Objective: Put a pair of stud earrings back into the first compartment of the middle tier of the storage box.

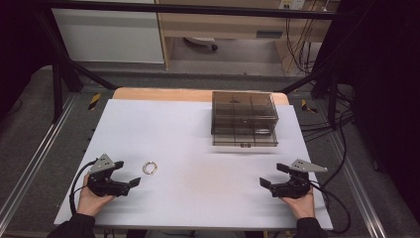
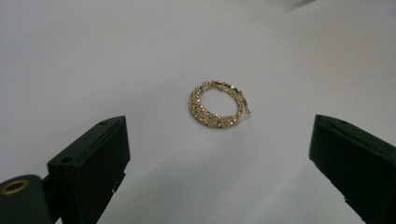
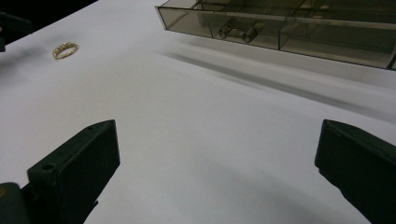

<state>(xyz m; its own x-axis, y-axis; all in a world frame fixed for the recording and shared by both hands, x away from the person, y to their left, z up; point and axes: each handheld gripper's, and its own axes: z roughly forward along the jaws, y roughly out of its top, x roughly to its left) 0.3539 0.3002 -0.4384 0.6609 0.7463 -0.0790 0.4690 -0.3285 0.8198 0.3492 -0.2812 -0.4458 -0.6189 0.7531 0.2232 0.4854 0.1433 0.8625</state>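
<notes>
Both grippers — left gripper (image 1: 128,172), right gripper (image 1: 273,174) — jaws apart; gold bracelet (image 1: 149,167) just beside left.

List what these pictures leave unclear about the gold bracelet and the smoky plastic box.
- Gold bracelet: its clasp is too small and blurred in the left gripper view to tell whether it is fastened; in the high view it is a tiny ring.
- Smoky plastic box: the tinted lid in the high view obscures what its compartments hold.
- Same box: the top and right edges of the right gripper view cut it off; the small metal parts at its front wall are blurred.
</notes>
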